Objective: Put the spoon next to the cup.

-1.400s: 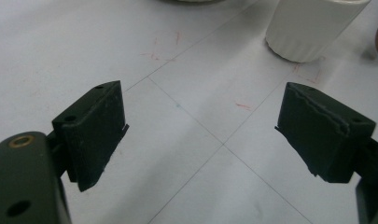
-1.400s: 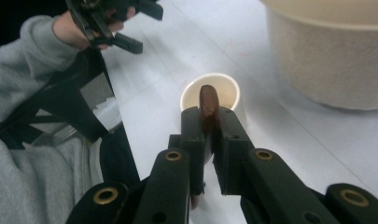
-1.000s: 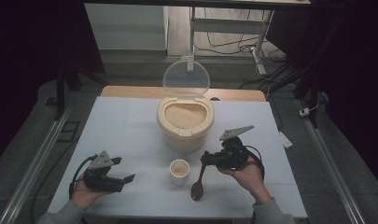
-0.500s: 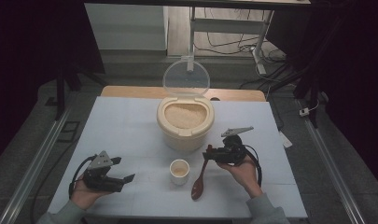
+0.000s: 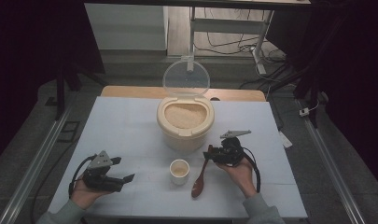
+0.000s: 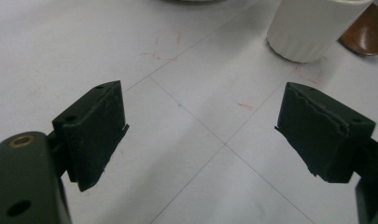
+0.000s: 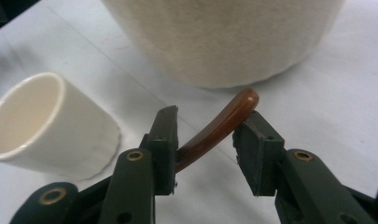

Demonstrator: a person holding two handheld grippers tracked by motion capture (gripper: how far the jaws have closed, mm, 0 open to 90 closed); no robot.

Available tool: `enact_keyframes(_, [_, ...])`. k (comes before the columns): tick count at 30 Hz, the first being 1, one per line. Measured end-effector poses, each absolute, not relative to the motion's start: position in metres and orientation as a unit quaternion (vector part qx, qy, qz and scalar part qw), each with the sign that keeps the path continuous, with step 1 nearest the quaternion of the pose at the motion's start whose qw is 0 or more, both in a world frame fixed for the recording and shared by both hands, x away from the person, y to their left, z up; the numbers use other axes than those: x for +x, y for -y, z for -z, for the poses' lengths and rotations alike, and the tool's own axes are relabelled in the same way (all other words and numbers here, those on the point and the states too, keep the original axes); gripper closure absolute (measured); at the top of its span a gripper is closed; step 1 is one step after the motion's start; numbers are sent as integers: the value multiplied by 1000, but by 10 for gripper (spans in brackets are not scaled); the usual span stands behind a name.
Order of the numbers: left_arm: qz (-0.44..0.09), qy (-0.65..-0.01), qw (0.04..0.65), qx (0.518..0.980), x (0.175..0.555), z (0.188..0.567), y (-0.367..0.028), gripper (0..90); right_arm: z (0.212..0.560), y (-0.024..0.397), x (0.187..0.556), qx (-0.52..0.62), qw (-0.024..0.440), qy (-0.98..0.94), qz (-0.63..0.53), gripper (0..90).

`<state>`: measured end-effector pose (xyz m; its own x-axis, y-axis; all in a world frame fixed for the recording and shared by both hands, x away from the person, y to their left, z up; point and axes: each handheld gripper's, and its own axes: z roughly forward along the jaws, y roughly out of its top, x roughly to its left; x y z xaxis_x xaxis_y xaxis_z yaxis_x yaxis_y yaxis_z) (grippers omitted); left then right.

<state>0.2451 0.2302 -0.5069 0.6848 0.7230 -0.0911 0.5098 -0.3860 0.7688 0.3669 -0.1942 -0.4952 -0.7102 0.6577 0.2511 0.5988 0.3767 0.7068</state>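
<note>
On the right half of the table [image 5: 126,126], near the front edge: right gripper [image 5: 211,155], held low in a hand and pointing left toward the spoon [image 5: 201,175]. Jaws apart, just been opening, with the brown spoon handle between them. Seen in the right gripper view [image 7: 210,126]: handle [image 7: 219,128] running up and across the gap, close against the left pad, its curved tip by the top of the right pad, no squeeze on it. Spoon bowl down on the table toward the front, handle slanting up and back to the jaws.

Just left of the spoon, not touching it: small white cup [image 5: 179,170], upright, something pale inside; also at the left of the right gripper view [image 7: 42,126].

Behind cup and spoon, at mid table: round cream bin [image 5: 184,135] full of rice [image 5: 184,113], clear lid [image 5: 186,77] standing open at its back. Bin wall [image 7: 224,37] close beyond the spoon tip in the right gripper view.

Over at front left, well apart from the cup: left gripper [image 5: 128,177], low over the table, pointing right. Jaws wide open [image 6: 200,126], bare table between them, cup [image 6: 312,28] farther ahead at upper right.
</note>
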Motion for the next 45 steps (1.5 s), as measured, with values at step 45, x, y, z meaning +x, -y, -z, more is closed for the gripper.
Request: enact_keyframes(45, [-134, -383, 411, 817, 243, 508, -231, 152, 487, 223, 334, 318, 124, -833, -435, 449])
